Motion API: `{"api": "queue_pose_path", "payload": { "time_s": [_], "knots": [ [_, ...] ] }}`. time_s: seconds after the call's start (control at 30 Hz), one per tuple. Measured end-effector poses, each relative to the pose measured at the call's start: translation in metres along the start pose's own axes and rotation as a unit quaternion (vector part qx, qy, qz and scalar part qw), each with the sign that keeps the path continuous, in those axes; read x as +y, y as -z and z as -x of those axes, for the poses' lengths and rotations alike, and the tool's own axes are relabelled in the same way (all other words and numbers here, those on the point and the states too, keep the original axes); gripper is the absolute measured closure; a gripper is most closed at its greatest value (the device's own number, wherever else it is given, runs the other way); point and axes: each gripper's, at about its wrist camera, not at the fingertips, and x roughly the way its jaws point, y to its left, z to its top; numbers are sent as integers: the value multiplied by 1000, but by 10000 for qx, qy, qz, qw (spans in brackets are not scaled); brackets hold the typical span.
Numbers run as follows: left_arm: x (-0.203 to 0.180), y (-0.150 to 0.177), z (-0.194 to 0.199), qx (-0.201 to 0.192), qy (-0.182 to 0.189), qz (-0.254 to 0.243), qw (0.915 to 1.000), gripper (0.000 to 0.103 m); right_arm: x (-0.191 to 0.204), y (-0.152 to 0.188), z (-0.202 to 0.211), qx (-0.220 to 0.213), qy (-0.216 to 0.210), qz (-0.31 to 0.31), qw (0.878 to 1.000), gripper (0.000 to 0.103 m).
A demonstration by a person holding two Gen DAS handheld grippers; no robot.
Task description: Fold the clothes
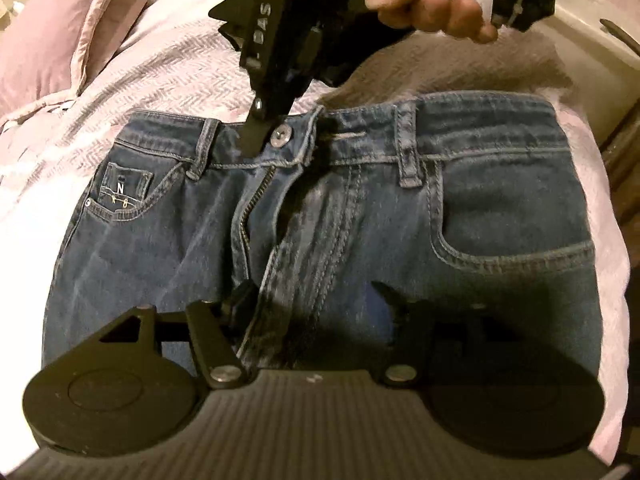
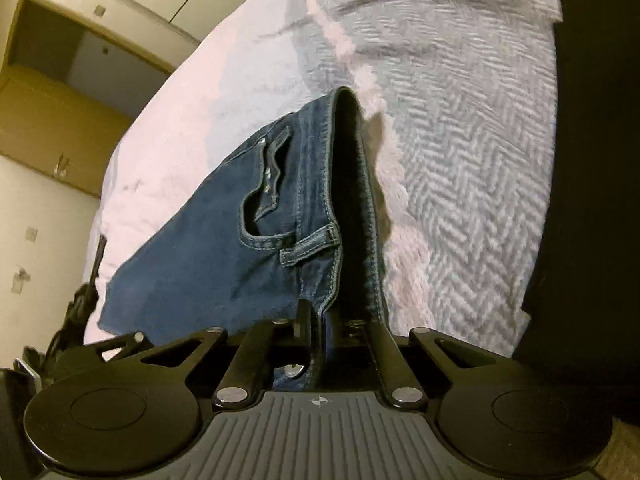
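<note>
Denim waistband sits pinched in the right gripper (image 2: pixel 320 344), jaws clamped just beside the metal button (image 1: pixel 280 136). The left gripper (image 1: pixel 312 304) hovers half-open, empty, below the button over the fly. The jeans (image 1: pixel 360 220) lie flat on the herringbone bedspread (image 1: pixel 160 64); lifting gently should avoid bunching.

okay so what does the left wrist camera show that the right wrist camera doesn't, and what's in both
Only the left wrist view shows the front of the jeans whole: metal button, open zipper, both front pockets, a pink pillow, and the person's hand holding the right hand-held gripper, which pinches the waistband beside the button. The left hand-held gripper hangs open over the fly.

Only the right wrist view shows a wooden cabinet and a black cloth on the bed.

Both show the jeans and the herringbone bedspread.
</note>
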Motion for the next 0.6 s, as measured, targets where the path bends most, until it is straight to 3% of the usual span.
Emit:
{"api": "queue_pose_path", "payload": {
  "time_s": [0.07,0.17,0.23,0.3,0.33,0.37,0.47,0.6],
  "knots": [
    [4,0,2,8,84,3,10000,47,0,7,15,-134,5,-183,9997,75],
    [5,2,5,-24,134,117,9998,47,16,22,29,-86,-65,-221,9997,64],
    [3,2,7,-46,128,170,9998,47,31,34,31,83,-71,-132,9999,64],
    [0,3,9,-64,101,205,9997,47,38,46,25,316,61,97,9994,65],
    [-1,3,10,-72,92,218,9997,47,40,50,22,380,62,174,9991,90],
    [-1,3,13,-82,95,211,9997,47,45,53,24,346,49,246,9991,95],
    [-4,6,29,-201,46,160,9997,47,75,61,47,137,5,783,9968,100],
    [-2,13,54,-576,-151,272,9979,47,127,82,80,-119,-174,1944,9807,100]
  ]
}}
